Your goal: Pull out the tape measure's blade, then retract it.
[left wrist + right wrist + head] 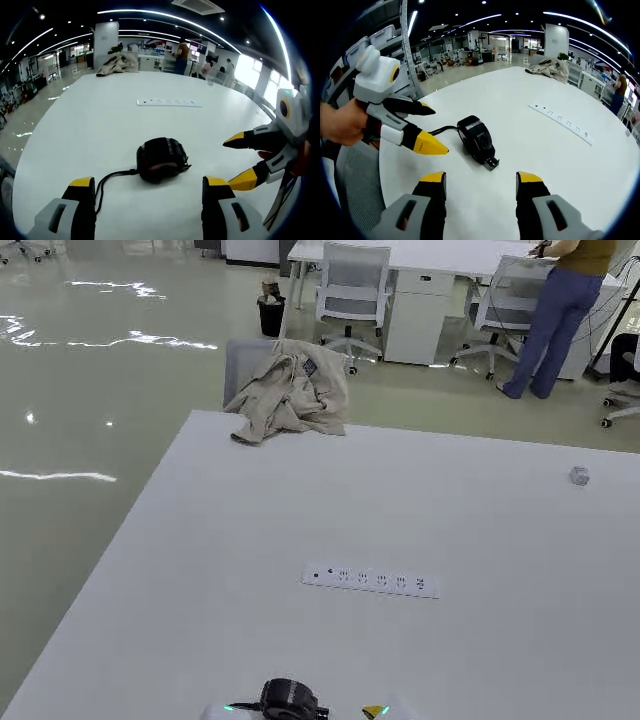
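A black tape measure point(161, 159) lies on the white table point(125, 120), its blade fully in and a black wrist cord point(107, 180) trailing toward me. It also sits at the bottom edge of the head view, tape measure point(290, 700). My left gripper point(149, 184) is open just short of it, one jaw on each side of the cord. My right gripper point(481, 177) is open too, close in front of the tape measure point(477, 142), whose blade hook point(492, 163) points at it. Neither gripper touches it. Each shows in the other's view: right gripper point(228, 165), left gripper point(441, 131).
A white power strip point(370, 580) lies mid-table beyond the tape measure. A beige jacket point(290, 390) hangs over a chair at the far edge. A small crumpled object point(579, 476) sits far right. A person point(560, 310) stands at distant desks.
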